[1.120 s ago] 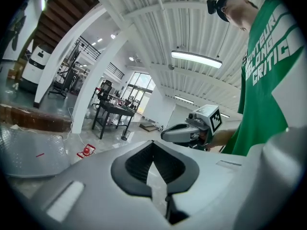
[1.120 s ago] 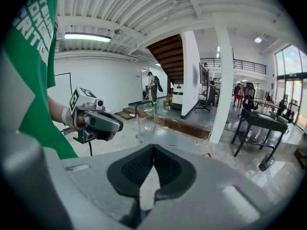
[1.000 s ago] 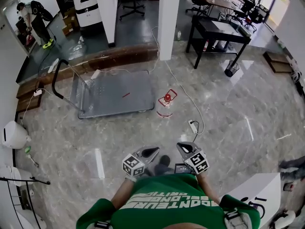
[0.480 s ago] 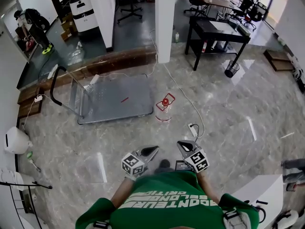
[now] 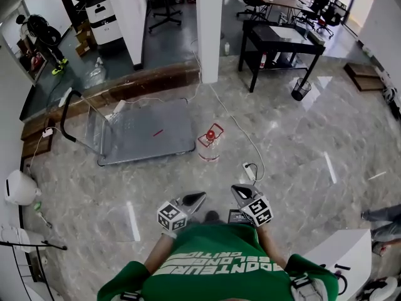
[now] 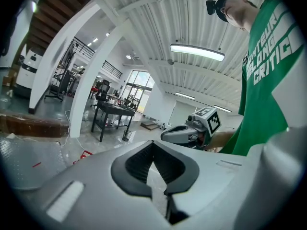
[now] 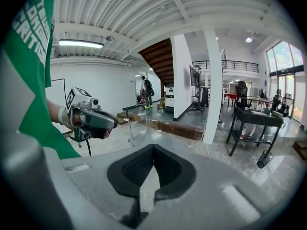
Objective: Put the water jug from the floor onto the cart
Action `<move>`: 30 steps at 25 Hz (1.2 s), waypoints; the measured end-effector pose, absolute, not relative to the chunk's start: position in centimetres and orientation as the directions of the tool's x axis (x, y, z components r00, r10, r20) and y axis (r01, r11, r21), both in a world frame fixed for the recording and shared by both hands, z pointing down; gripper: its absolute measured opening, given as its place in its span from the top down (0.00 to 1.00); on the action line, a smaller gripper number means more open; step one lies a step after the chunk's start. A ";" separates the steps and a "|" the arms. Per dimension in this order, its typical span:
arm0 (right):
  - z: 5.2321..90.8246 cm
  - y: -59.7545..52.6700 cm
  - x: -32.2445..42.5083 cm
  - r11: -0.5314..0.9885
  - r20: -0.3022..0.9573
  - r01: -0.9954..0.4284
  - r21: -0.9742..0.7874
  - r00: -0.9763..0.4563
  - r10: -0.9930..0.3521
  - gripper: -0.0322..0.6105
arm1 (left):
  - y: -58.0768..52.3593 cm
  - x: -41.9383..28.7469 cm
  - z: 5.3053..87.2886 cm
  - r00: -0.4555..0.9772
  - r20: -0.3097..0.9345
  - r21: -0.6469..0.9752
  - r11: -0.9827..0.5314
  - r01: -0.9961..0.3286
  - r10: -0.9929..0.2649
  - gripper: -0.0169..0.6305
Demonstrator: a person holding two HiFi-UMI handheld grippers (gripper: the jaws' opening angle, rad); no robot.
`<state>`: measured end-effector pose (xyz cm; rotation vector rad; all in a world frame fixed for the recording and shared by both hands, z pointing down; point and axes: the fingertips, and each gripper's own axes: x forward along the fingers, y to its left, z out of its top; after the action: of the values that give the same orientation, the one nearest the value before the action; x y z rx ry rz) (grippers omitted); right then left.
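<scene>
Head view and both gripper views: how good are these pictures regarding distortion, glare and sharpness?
Head view: strong wide-angle bending, the pillar leans; pale light streaks glare on the glossy floor, yet the water jug and cart are readable. Left gripper view: dark round border, bright ceiling lamp. Right gripper view: same dark border, windows washed out.

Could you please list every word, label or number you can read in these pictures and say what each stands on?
"CRITIC": bottom line of white print on the person's green shirt.
"...TEUR" and "...LONG": the two lines above it, their first letters cut off.
Cubes on the left gripper and right gripper: square marker patterns only, no letters.
White machine by the pillar: its dark label is too small to read.
</scene>
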<state>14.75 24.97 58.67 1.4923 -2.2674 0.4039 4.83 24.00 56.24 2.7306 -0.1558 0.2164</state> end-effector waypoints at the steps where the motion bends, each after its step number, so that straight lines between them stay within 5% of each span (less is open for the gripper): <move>1: 58.7 25.1 15.1 0.385 0.475 -0.922 -0.028 -0.352 -0.807 0.96 | 24.2 5.1 56.3 0.982 0.174 0.379 -0.915 -0.139 -0.077 0.96; 30: 60.1 24.2 17.6 0.352 0.502 -0.935 -0.043 -0.325 -0.802 0.96 | 22.9 7.6 57.9 0.982 0.187 0.407 -0.907 -0.111 -0.036 0.96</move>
<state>17.56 24.17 60.11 1.5209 -2.2259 0.4606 7.61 22.92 57.88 2.7002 -0.1049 0.2434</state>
